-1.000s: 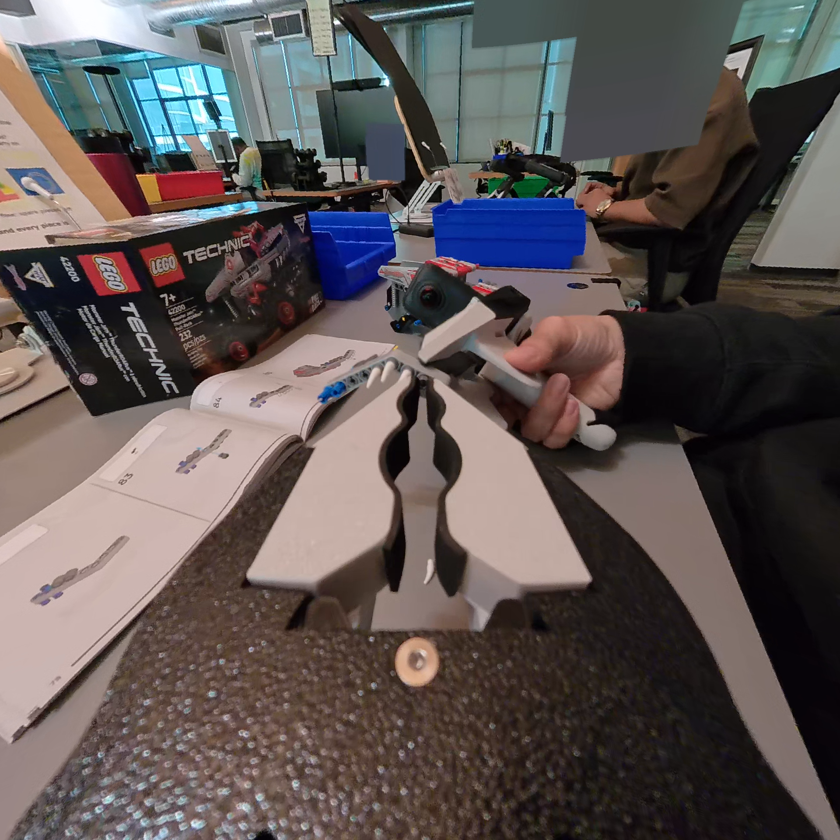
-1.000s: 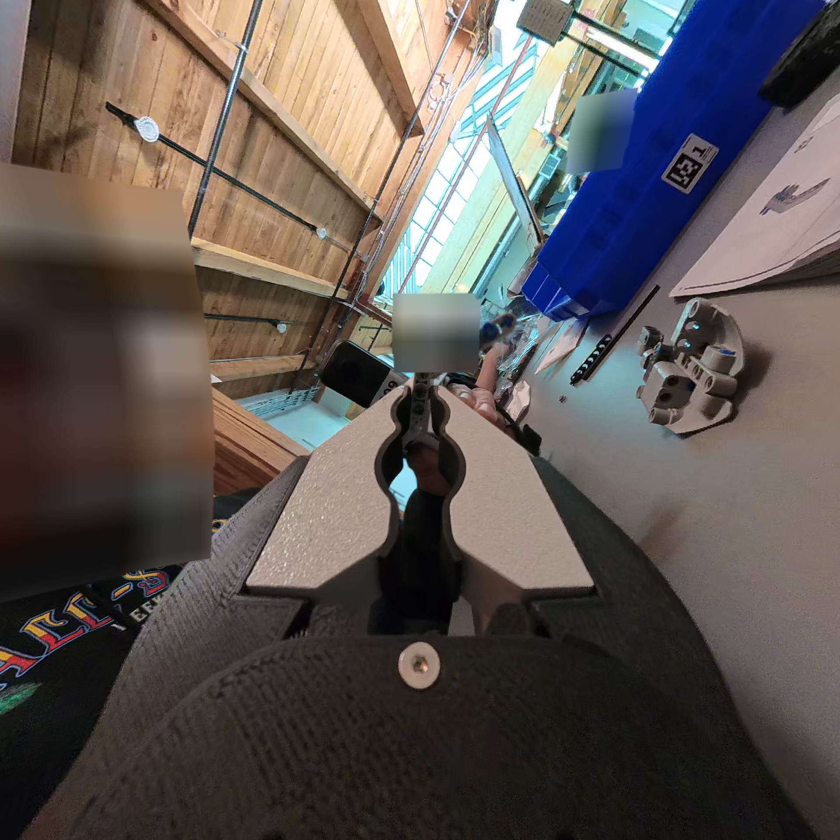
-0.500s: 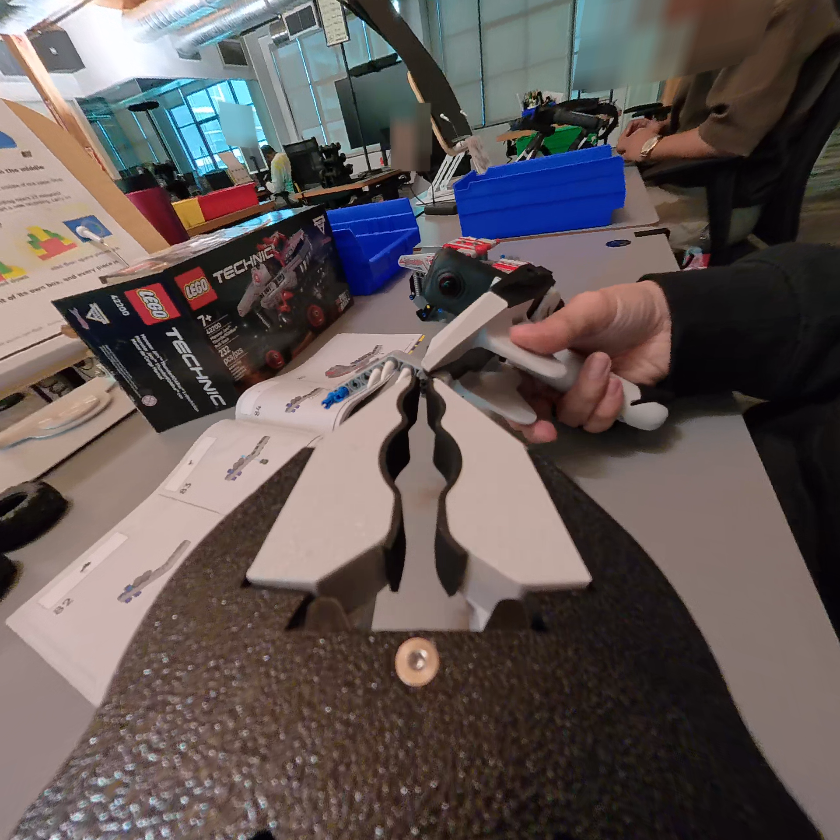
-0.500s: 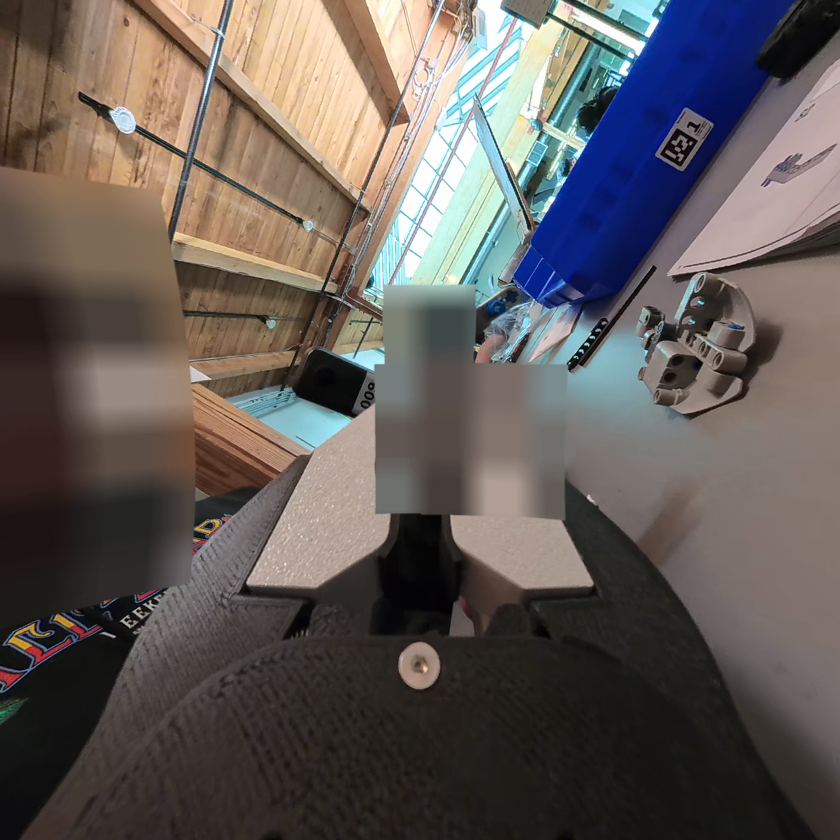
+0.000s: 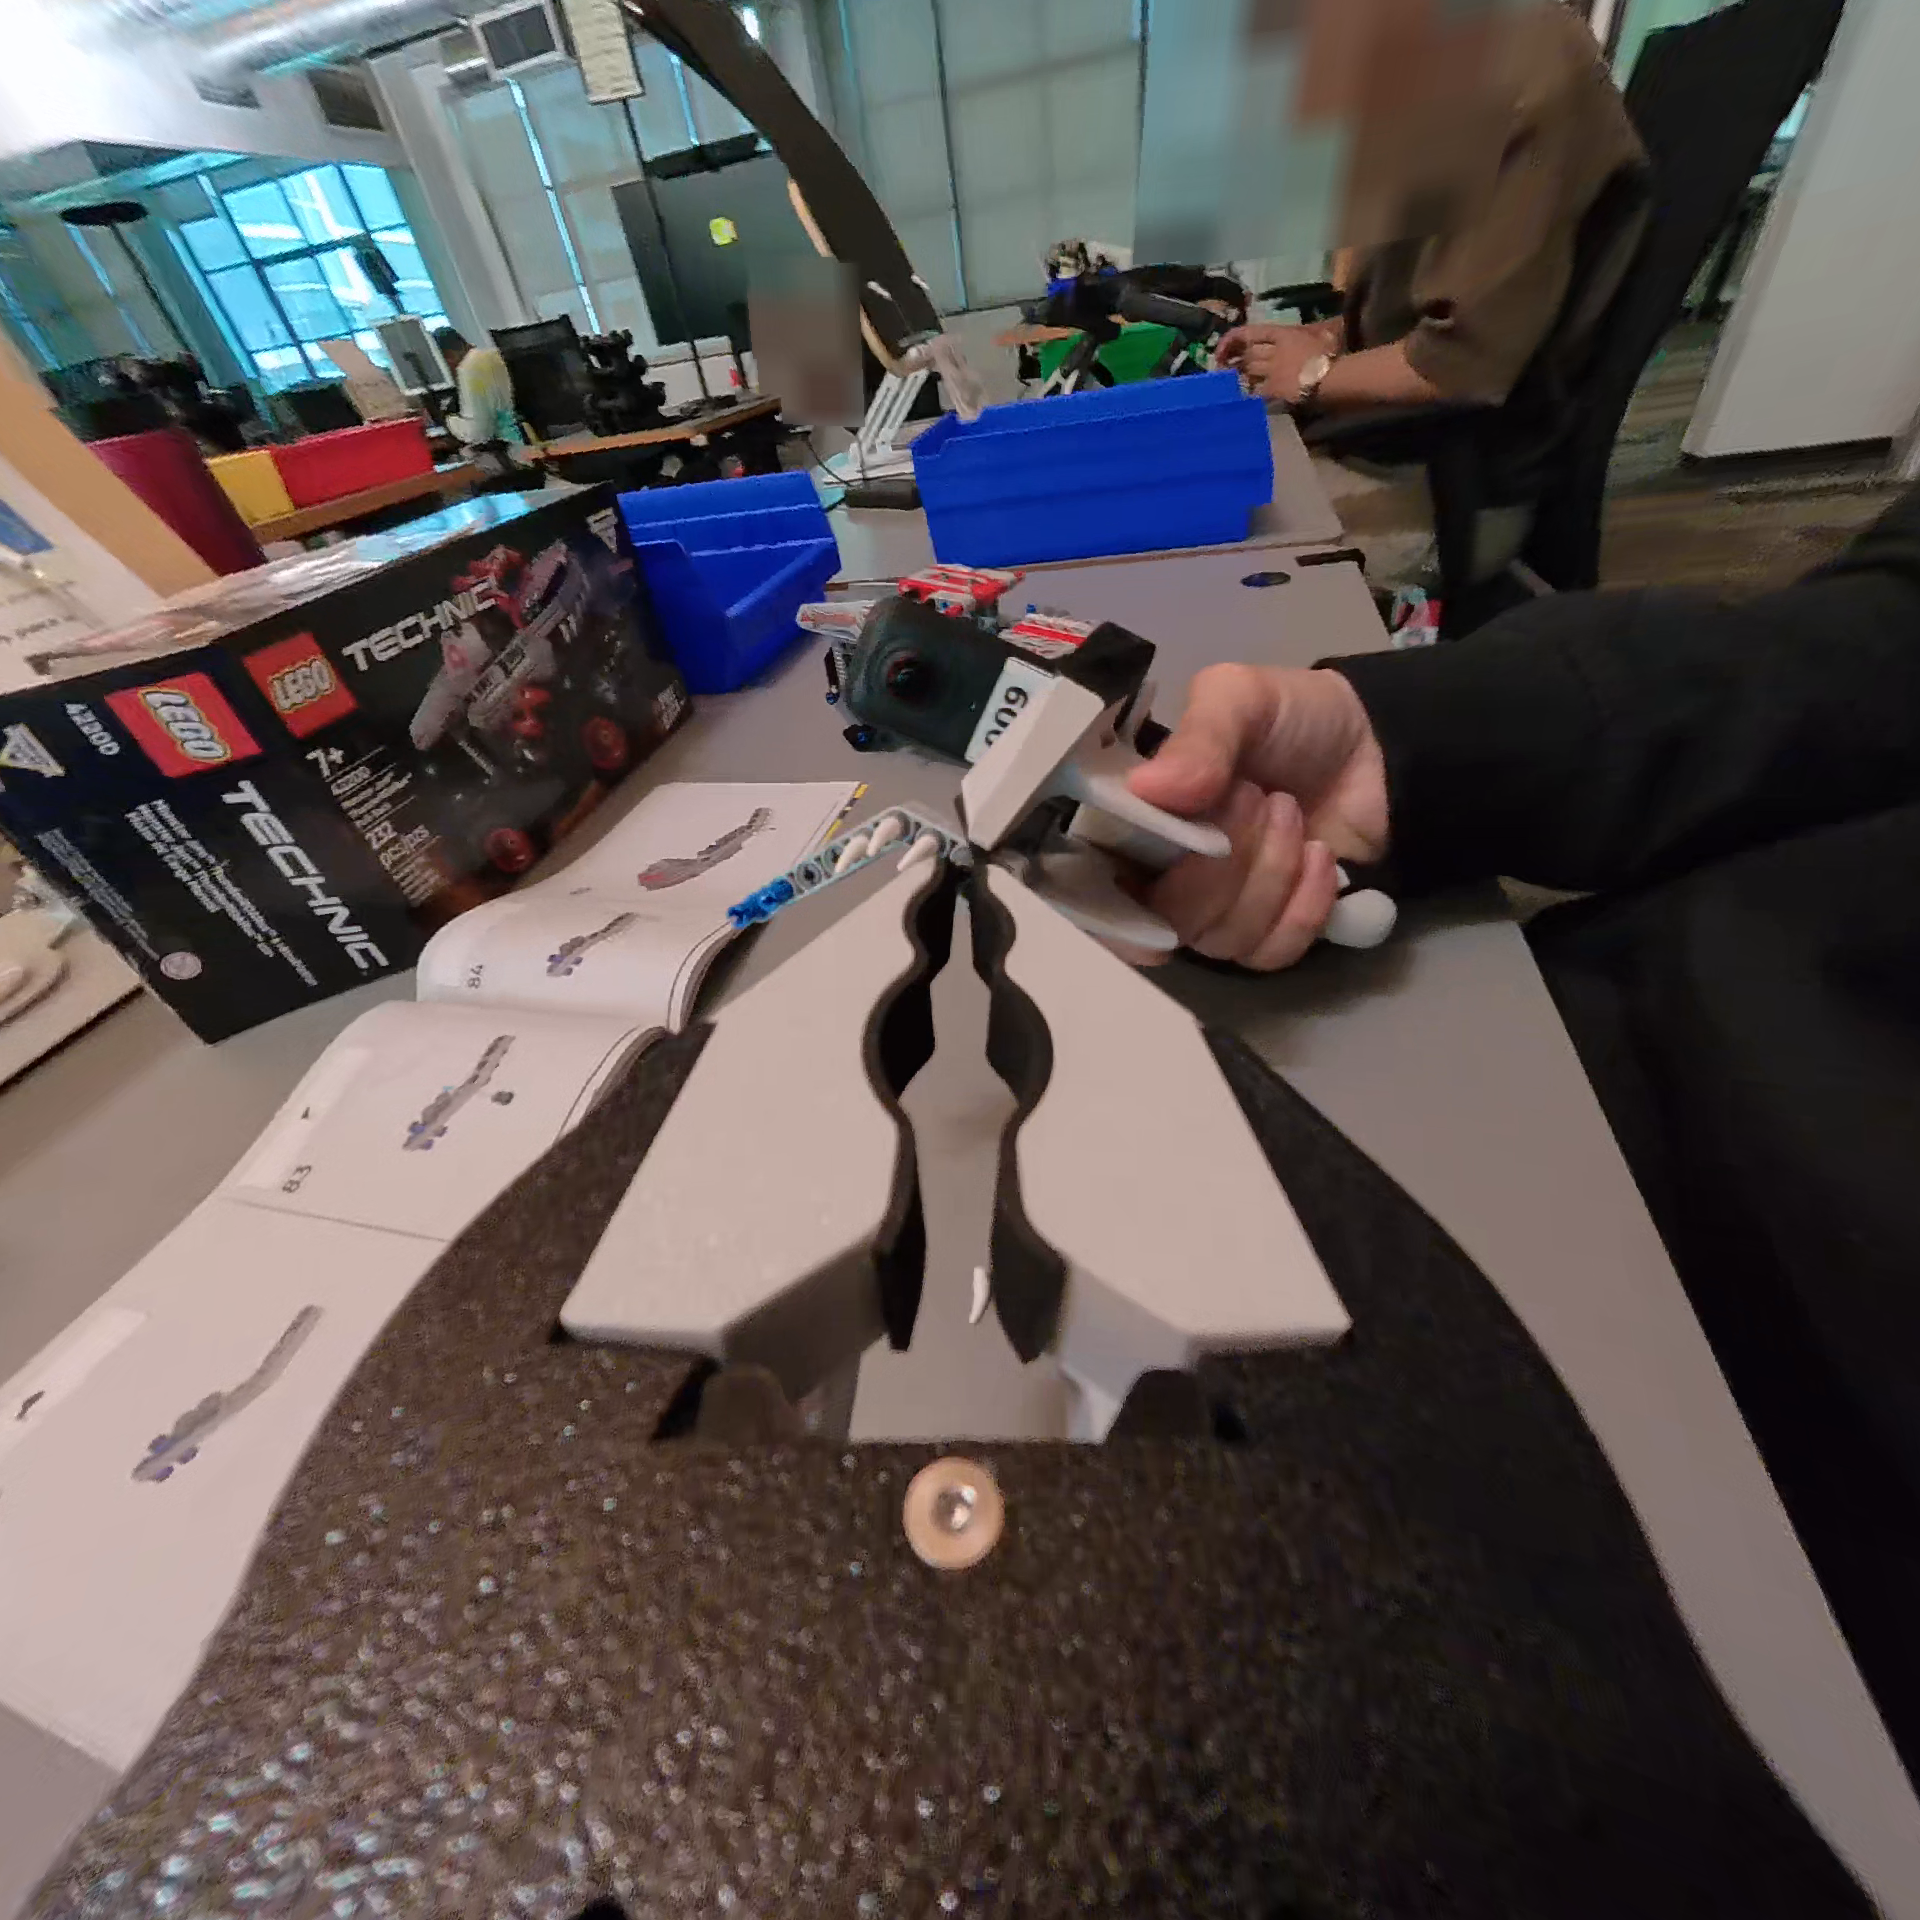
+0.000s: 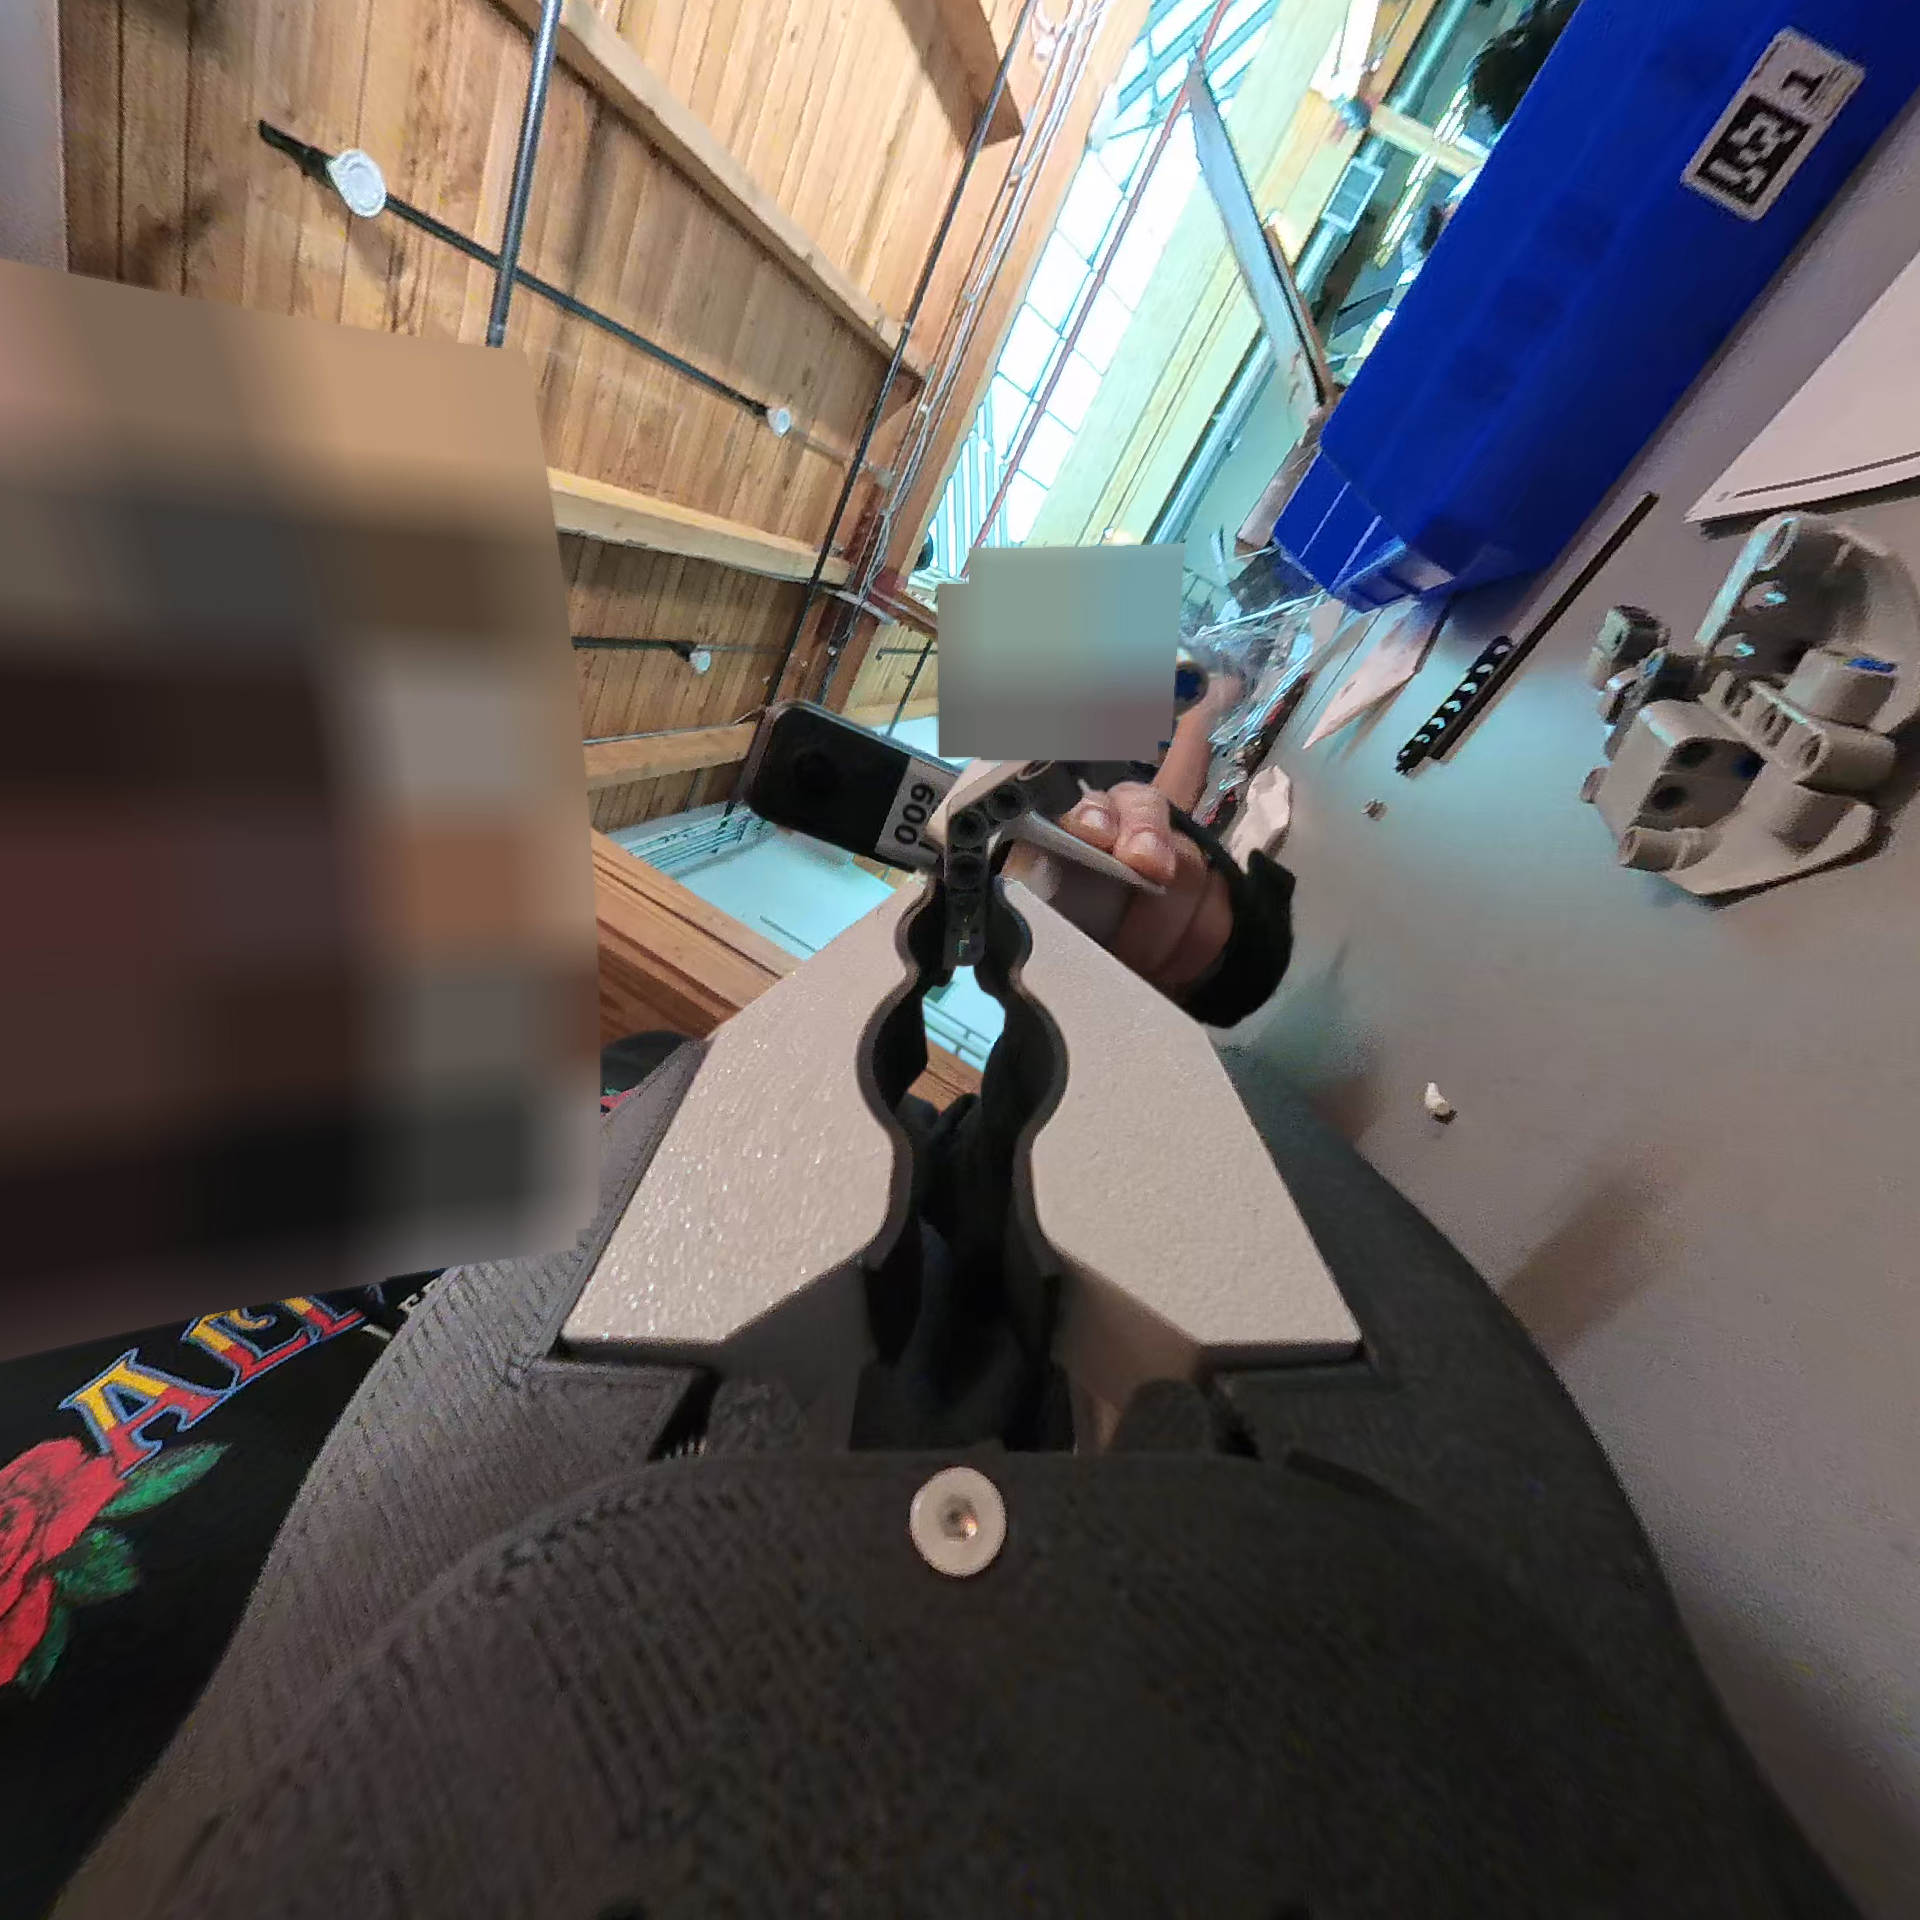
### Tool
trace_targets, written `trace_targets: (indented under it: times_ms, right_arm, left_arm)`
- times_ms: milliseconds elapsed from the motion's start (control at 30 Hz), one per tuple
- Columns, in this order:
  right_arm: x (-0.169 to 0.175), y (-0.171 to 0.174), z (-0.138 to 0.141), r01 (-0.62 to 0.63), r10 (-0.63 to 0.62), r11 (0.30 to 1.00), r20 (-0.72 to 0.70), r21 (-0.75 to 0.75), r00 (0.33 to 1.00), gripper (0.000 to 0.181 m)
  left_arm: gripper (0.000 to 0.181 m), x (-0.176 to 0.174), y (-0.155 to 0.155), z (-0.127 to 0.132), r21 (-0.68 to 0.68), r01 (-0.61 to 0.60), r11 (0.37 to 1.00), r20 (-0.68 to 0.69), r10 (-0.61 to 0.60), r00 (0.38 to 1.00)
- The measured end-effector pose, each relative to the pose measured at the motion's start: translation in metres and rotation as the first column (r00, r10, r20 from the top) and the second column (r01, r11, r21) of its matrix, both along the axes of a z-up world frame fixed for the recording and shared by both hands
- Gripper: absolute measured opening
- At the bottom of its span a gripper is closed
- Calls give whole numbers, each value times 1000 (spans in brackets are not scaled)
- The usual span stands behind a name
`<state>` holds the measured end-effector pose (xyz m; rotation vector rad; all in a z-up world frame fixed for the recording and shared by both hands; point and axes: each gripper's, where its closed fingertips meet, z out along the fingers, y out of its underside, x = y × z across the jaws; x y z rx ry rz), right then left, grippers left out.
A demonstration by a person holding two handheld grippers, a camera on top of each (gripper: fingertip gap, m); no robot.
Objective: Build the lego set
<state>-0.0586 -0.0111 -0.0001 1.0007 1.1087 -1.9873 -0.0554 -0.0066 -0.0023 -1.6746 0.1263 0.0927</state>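
Both hand-held grippers meet on one part, the toothed beam (image 5: 878, 844), a grey Technic beam w/ white teeth along it and a blue pin at its far end. It's off the counter (image 5: 1455, 1091), held in the air over the open instruction booklet (image 5: 623, 935).

L hand-held gripper (image 5: 958, 873): tips pressed together at the beam's near end, looks like a pinch, though the contact itself is partly hidden by the R tip. R hand-held gripper (image 6: 966, 930): clamped on the same beam, which shows dark and holed in the right wrist view and sticks straight out past the tips toward the L unit.

What the next move turns on, as I read it: the beam's long axis runs from the joined tips away and to the left, toward the Lego box (image 5: 312, 748). All the free length, teeth and pin sit on the L side, and both grips crowd one end.

A loose white tooth (image 5: 977, 1299) lies on the counter right under the L fingers, so L is nearer to it. I'd guess L lets go to fetch it while R holds, approx.

Another small white bit (image 6: 1437, 1103) and a grey sub-assembly (image 6: 1745, 727) sit on the counter to R's side, well apart from the beam.
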Motion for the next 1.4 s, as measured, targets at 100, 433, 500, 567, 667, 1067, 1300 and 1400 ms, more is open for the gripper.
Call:
trace_targets:
  times_ms: [100, 433, 500, 567, 667, 1067, 1300, 1400]
  right_arm:
    - [8, -4, 3, -41, 41, 999, -49, 16, 998, 7]
    - [15, -14, 1, -90, 105, 990, -136, 109, 985, 7]
    - [18, -14, 2, -91, 109, 989, -158, 115, 981, 7]
    - [17, -14, 1, -66, 89, 989, -173, 133, 981, 7]
    - [16, -15, -3, -46, 79, 982, -180, 181, 980, 7]
    - [10, -19, -20, -50, 93, 953, -131, 299, 987, 6]
    - [8, -13, -15, -66, 88, 971, -87, 230, 992, 6]
    - [4, -16, -26, -57, 78, 951, -59, 304, 995, 6]
  left_arm:
    - [0, 8, -6, -1, -28, 73, 997, 2, -73, 997]
    - [0, 11, -12, -3, -150, -4, 989, -279, -38, 960]
    - [0, 11, -13, -2, -190, -60, 980, -383, -17, 924]
    - [0, 11, -13, -1, -203, -100, 974, -449, -1, 894]
    - [0, 9, -14, -6, -240, -165, 957, -550, 6, 835]
    - [0, 3, -15, -19, -141, 0, 990, -187, -27, 982]
    - [4, 4, -12, -26, -142, 31, 989, -115, -47, 992]
    - [4, -1, -14, -38, -207, 3, 978, -146, -34, 989]
